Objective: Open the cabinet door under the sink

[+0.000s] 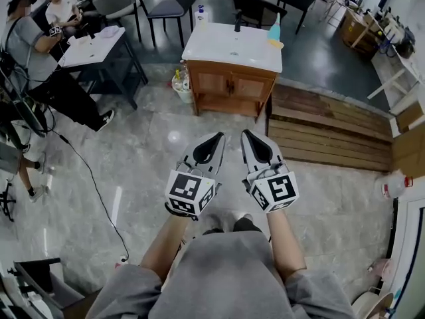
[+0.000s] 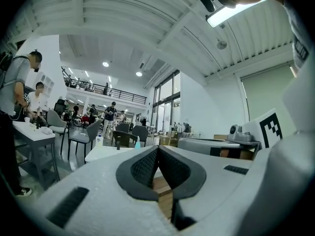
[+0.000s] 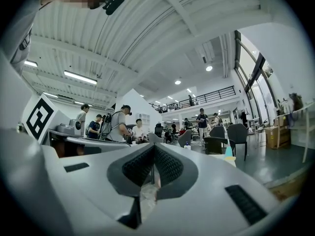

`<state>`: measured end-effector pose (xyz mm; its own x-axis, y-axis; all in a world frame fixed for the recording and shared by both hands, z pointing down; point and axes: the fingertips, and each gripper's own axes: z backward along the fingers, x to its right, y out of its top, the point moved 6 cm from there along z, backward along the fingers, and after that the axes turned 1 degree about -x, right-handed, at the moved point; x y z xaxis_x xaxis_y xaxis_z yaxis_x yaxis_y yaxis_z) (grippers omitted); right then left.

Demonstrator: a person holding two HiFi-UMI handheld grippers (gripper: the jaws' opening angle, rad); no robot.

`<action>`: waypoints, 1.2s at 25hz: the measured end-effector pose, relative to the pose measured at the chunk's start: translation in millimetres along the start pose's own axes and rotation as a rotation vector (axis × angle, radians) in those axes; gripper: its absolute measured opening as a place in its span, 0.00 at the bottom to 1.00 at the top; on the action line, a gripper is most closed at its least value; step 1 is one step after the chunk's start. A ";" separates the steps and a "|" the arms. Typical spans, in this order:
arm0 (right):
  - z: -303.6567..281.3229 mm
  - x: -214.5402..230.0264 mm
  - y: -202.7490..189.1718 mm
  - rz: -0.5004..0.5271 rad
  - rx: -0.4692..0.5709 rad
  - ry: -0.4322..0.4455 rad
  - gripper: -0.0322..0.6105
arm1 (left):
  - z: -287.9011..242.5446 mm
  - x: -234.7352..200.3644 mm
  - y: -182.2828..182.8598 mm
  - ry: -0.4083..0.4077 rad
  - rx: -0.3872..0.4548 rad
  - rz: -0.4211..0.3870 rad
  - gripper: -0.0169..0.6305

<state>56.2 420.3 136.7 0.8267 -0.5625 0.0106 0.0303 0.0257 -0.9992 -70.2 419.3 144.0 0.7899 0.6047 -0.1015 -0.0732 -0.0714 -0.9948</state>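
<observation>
The sink cabinet (image 1: 229, 86) stands well ahead of me on the grey floor: a white top with a black faucet (image 1: 238, 22) over a wooden body with two shut doors. Both grippers are held level at waist height, side by side, pointing toward it and far short of it. My left gripper (image 1: 218, 138) is shut with nothing between its pads. My right gripper (image 1: 246, 134) is shut and empty too. In the left gripper view the left gripper's (image 2: 158, 149) tips meet, with the white sink top (image 2: 106, 153) beyond. In the right gripper view the right gripper's (image 3: 154, 149) tips meet as well.
A teal bottle (image 1: 275, 30) stands on the sink top. A bottle (image 1: 179, 82) sits on the floor left of the cabinet. Wooden decking (image 1: 325, 128) lies to its right. People sit at a table (image 1: 99, 45) at the left. A cable (image 1: 86, 171) runs across the floor.
</observation>
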 end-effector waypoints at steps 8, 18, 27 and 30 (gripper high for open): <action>-6.6 13.1 -13.9 -0.013 -0.039 -0.036 0.06 | -21.1 -8.0 -14.6 -0.035 -0.029 0.038 0.04; -56.4 80.7 -29.0 -0.043 -0.070 -0.034 0.06 | -96.4 -34.8 -25.7 -0.018 -0.080 0.049 0.04; -102.8 151.3 -43.8 -0.089 -0.086 -0.003 0.06 | -174.5 -53.3 -34.2 0.010 -0.123 0.050 0.04; -112.7 165.6 -48.4 -0.108 -0.091 0.015 0.06 | -190.0 -57.6 -38.5 0.026 -0.140 0.056 0.04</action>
<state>128.3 232.8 182.5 0.8127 -0.5704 0.1186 0.0674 -0.1102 -0.9916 2.8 236.5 190.5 0.8029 0.5758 -0.1543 -0.0333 -0.2152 -0.9760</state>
